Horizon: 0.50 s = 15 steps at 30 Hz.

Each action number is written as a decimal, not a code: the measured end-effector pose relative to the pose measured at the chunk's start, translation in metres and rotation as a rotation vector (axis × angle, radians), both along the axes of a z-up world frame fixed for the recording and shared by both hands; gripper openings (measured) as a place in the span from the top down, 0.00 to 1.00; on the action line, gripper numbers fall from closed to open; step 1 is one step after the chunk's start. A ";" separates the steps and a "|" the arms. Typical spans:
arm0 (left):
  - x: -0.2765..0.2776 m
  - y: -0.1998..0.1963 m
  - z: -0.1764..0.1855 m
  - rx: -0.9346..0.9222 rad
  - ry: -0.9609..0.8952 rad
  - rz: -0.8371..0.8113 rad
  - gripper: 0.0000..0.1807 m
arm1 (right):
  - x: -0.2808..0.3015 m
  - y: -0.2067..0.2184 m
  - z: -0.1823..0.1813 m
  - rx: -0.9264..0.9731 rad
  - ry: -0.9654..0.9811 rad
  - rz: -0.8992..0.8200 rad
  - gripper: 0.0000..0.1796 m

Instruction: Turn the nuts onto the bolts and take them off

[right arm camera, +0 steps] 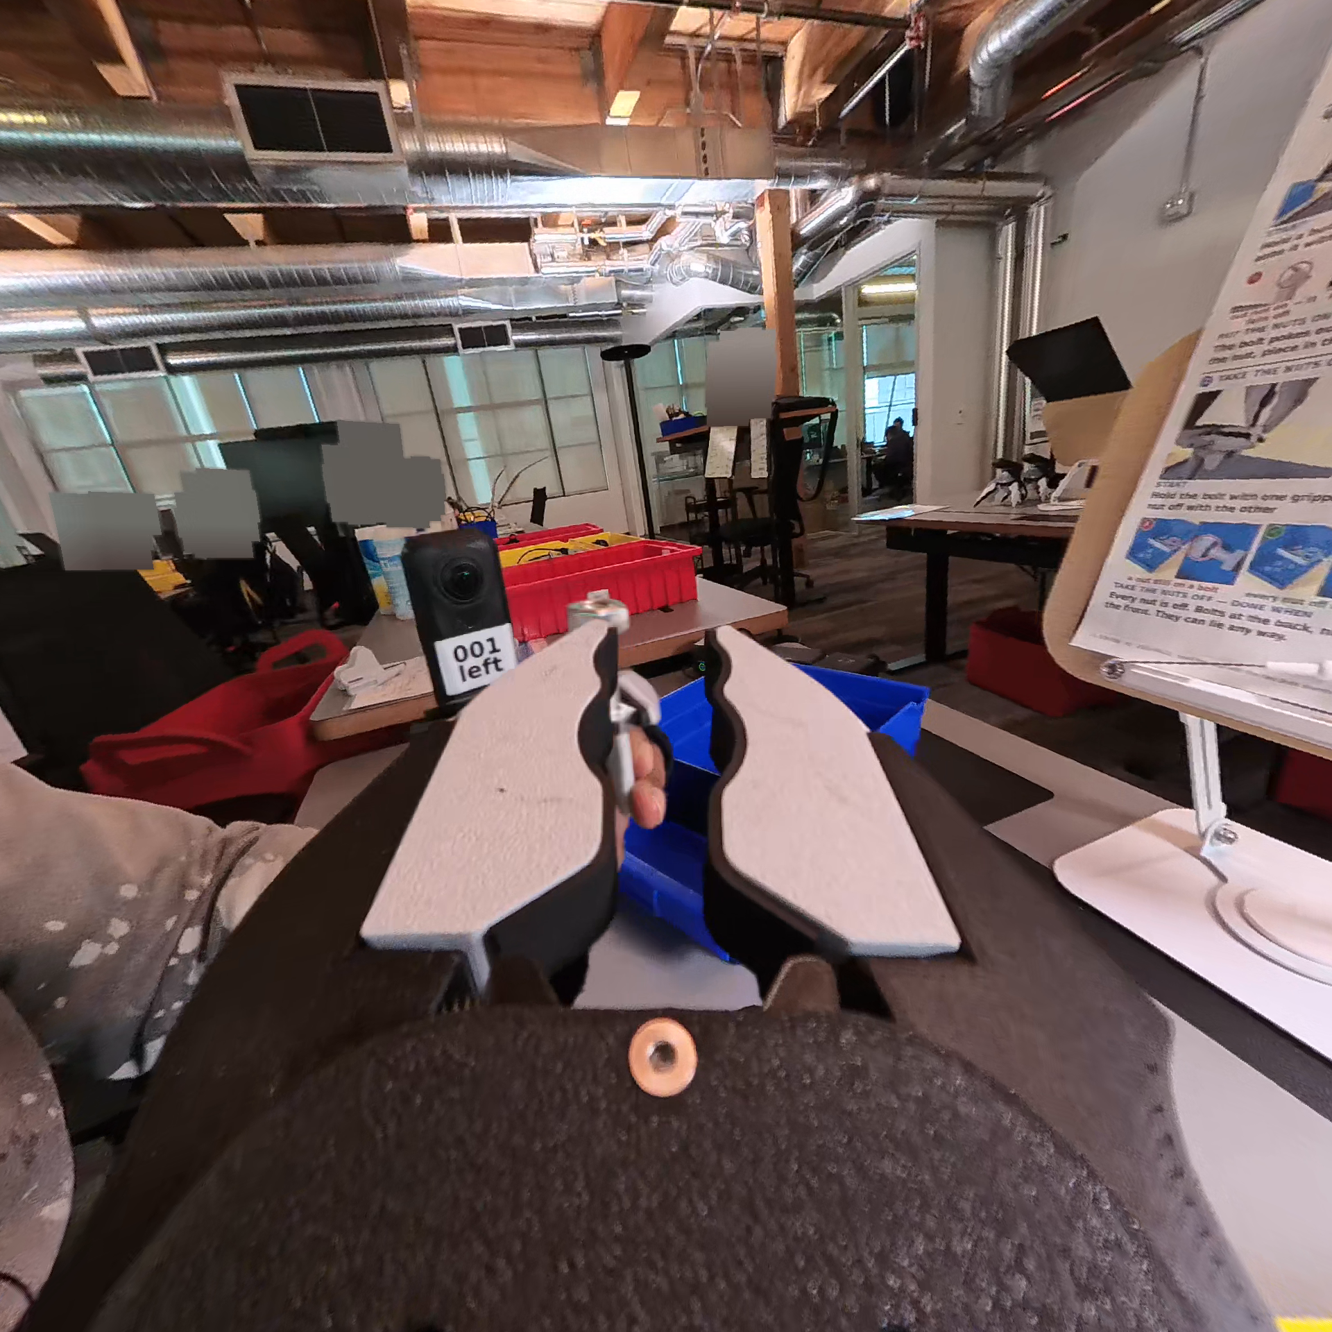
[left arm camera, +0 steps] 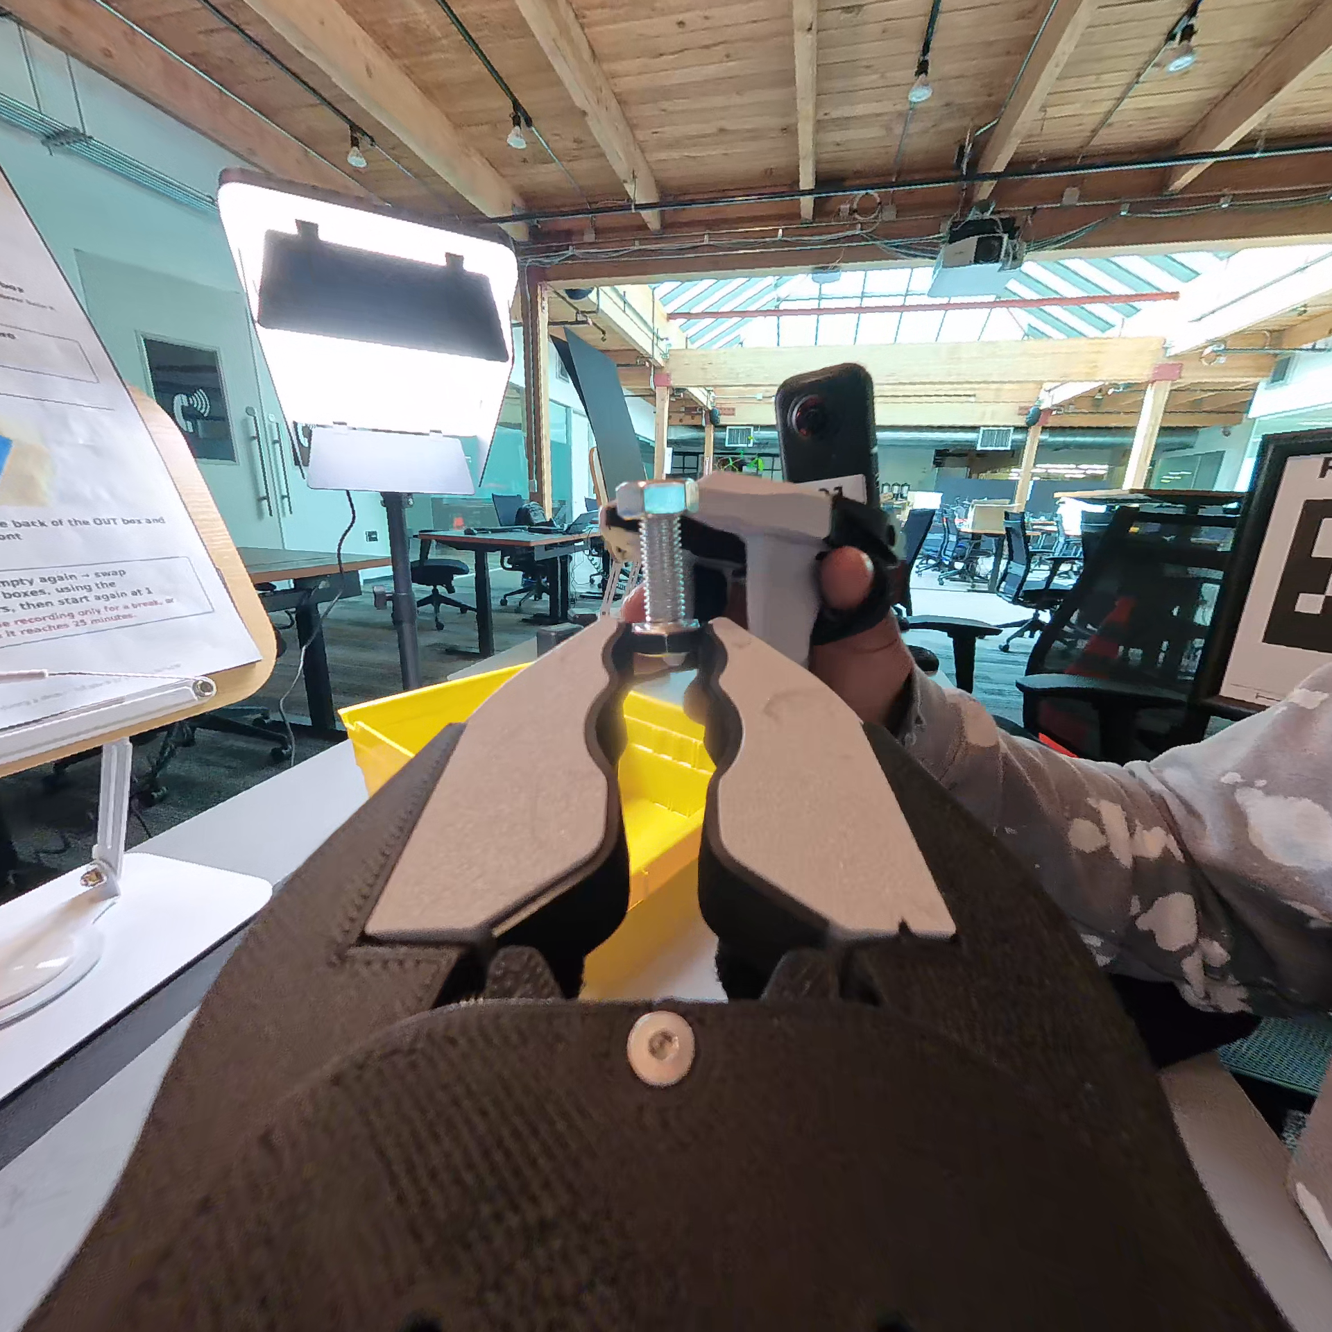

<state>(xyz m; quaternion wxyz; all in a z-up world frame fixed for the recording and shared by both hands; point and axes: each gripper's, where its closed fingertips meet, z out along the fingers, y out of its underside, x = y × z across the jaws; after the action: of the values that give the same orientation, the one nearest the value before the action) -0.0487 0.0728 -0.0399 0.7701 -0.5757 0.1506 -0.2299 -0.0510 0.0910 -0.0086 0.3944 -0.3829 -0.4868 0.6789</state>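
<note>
Your left gripper (left arm camera: 659,649) is clamped at its tips on the lower end of a bolt (left arm camera: 662,569), which stands upright at twelve o'clock from the fingers; whether the hex piece pinched there is the bolt's head or a nut is hard to tell, since the tips cover most of it. At the top of the threads sits a hex nut (left arm camera: 657,499), and your right gripper (left arm camera: 721,504) reaches in from three o'clock with its fingers around that nut, though the contact itself is hidden behind it. In the right wrist view your right gripper (right arm camera: 659,652) shows a clear gap between its fingers, so it is apart there; a small metal end (right arm camera: 598,613) peeks just above the left fingertip at eleven o'clock, blurred. Your hand (right arm camera: 641,775) shows through the gap. Below the left gripper lies a yellow bin (left arm camera: 403,728) on the worktop (left arm camera: 238,836); below the right, a blue bin (right arm camera: 865,703), both partly covered by the fingers.
</note>
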 end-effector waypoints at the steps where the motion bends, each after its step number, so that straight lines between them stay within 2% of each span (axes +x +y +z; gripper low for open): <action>1: 0.001 0.001 -0.002 -0.006 0.004 0.003 0.90 | -0.001 -0.006 -0.001 0.011 -0.003 0.016 0.86; 5: 0.005 0.002 -0.004 -0.007 0.006 -0.002 0.90 | -0.005 -0.015 -0.004 0.042 -0.014 0.014 0.84; 6: 0.004 0.002 -0.003 -0.007 -0.002 -0.002 0.90 | -0.004 -0.011 -0.003 0.028 -0.010 0.011 0.86; 7: 0.003 0.000 -0.001 0.005 -0.010 -0.011 0.90 | -0.004 -0.002 -0.002 0.004 -0.009 -0.019 0.94; 9: 0.000 -0.001 0.002 0.012 -0.006 0.001 0.90 | 0.000 0.009 0.001 -0.016 0.012 -0.049 0.95; 15: 0.002 0.003 -0.005 -0.010 0.001 0.006 0.90 | -0.002 -0.015 -0.001 0.039 -0.010 0.021 0.83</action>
<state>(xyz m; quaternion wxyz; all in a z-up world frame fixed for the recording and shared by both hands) -0.0468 0.0762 -0.0448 0.7678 -0.5800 0.1481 -0.2283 -0.0531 0.0763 -0.0100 0.3921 -0.3734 -0.5062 0.6713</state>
